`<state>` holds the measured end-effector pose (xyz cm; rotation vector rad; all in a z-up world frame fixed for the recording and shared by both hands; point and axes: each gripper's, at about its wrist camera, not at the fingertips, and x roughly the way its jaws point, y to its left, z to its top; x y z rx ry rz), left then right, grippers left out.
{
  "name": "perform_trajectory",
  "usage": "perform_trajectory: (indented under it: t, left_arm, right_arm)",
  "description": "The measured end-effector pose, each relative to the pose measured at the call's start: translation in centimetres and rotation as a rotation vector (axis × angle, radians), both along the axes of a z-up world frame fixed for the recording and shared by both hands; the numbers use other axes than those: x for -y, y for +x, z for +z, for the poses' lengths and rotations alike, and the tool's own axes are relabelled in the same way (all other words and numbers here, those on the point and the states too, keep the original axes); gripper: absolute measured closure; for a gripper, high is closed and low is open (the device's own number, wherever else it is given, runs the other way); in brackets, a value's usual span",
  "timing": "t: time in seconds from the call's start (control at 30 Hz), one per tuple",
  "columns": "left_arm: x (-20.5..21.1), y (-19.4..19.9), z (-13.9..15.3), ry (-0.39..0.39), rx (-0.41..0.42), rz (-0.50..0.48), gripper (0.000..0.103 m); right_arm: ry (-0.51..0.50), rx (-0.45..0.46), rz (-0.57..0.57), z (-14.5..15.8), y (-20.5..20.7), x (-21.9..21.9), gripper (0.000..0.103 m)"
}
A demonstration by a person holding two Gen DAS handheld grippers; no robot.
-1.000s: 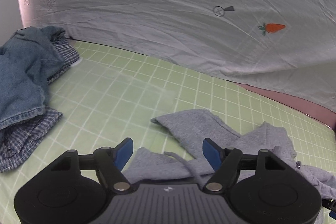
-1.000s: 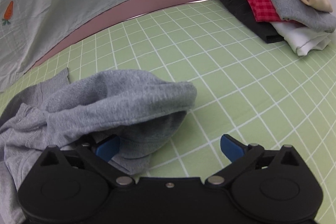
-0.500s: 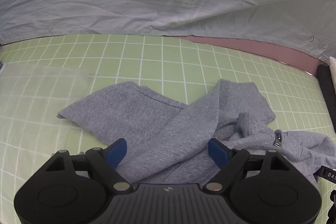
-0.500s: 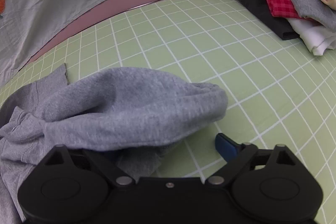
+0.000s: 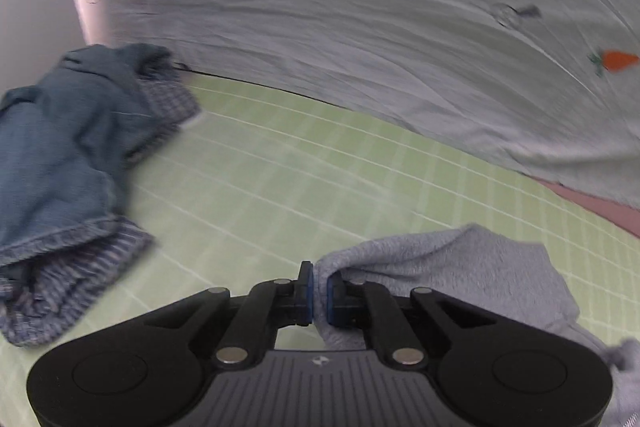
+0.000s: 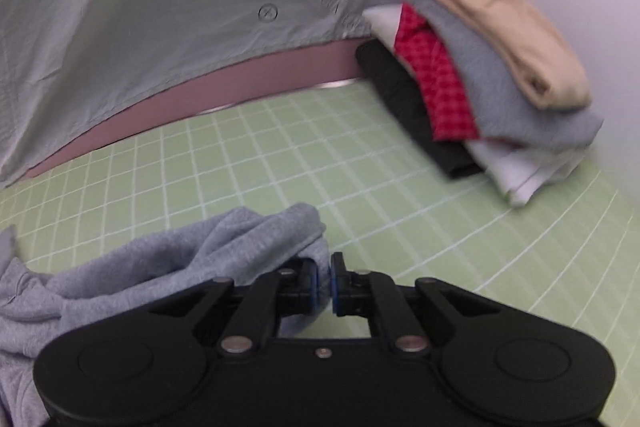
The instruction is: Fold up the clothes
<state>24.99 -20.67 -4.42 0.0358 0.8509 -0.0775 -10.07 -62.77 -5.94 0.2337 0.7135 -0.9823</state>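
A grey hooded sweatshirt lies crumpled on the green grid mat. My left gripper is shut on an edge of it, the cloth pinched between the blue pads. In the right wrist view the same sweatshirt trails off to the left. My right gripper is shut on another edge of it, low over the mat.
A heap of blue denim and checked clothes lies at the left of the mat. A stack of folded clothes stands at the back right. A grey sheet with carrot prints hangs behind, above a pink edge.
Both grippers were open over the sweatshirt and have closed on its edges. The left view has swung left, back toward the denim heap. The right view has risen and turned toward the folded stack.
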Motion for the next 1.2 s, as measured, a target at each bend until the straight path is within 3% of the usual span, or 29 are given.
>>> perform_trajectory:
  t: [0.07, 0.17, 0.3, 0.4, 0.47, 0.53, 0.67, 0.73, 0.83, 0.9, 1.0, 1.13, 1.2]
  left_arm:
    - [-2.5, 0.8, 1.0, 0.040, 0.042, 0.072, 0.096]
    - [-5.2, 1.1, 1.5, 0.011, 0.041, 0.122, 0.096]
    - [-5.0, 0.3, 0.6, 0.082, 0.038, 0.142, 0.095]
    - [-4.8, -0.3, -0.9, 0.051, -0.027, 0.150, 0.091]
    - [-4.3, -0.7, -1.2, 0.050, -0.046, 0.128, 0.089]
    - [-3.8, -1.3, -1.3, 0.056, -0.048, 0.105, 0.081]
    - [-3.2, -1.6, -1.1, 0.047, -0.060, 0.075, 0.065]
    - [-2.9, -1.4, -1.0, 0.037, -0.070, 0.077, 0.053]
    - [-2.6, -1.2, -1.5, 0.034, -0.098, 0.083, 0.047]
    - [-2.5, -1.1, -2.1, 0.040, -0.119, 0.083, 0.046]
    - [-2.2, -1.1, -2.9, 0.050, -0.152, 0.084, 0.046]
    - [-1.9, -0.9, -3.9, 0.063, -0.195, 0.084, 0.046]
    - [-2.4, -1.1, -4.3, 0.059, -0.198, 0.091, 0.053]
  right_arm:
    - [-0.140, -0.043, 0.007, 2.0, -0.2, 0.2, 0.097]
    - [-0.313, -0.059, 0.014, 5.1, -0.5, 0.3, 0.097]
    - [-0.532, -0.155, 0.060, 6.4, 0.5, -1.4, 0.095]
    - [-0.435, -0.228, 0.108, 4.2, 1.4, -0.9, 0.090]
    - [-0.293, -0.251, 0.102, 2.3, 1.5, -0.1, 0.083]
    - [-0.158, -0.206, 0.067, 1.0, 0.8, 0.4, 0.071]
    - [-0.006, -0.071, -0.046, 0.5, -0.9, 1.4, 0.067]
    - [0.035, -0.002, -0.096, 0.7, -1.6, 1.8, 0.062]
    - [0.053, 0.080, -0.118, 0.8, -2.0, 2.1, 0.051]
    - [0.065, 0.117, -0.119, 0.6, -1.9, 1.7, 0.038]
    - [0.144, 0.143, -0.127, -0.8, -1.7, 2.2, 0.025]
    - [0.310, 0.118, -0.167, -4.7, -1.4, 4.1, 0.025]
    - [0.340, 0.124, -0.174, -5.5, -1.2, 4.5, 0.038]
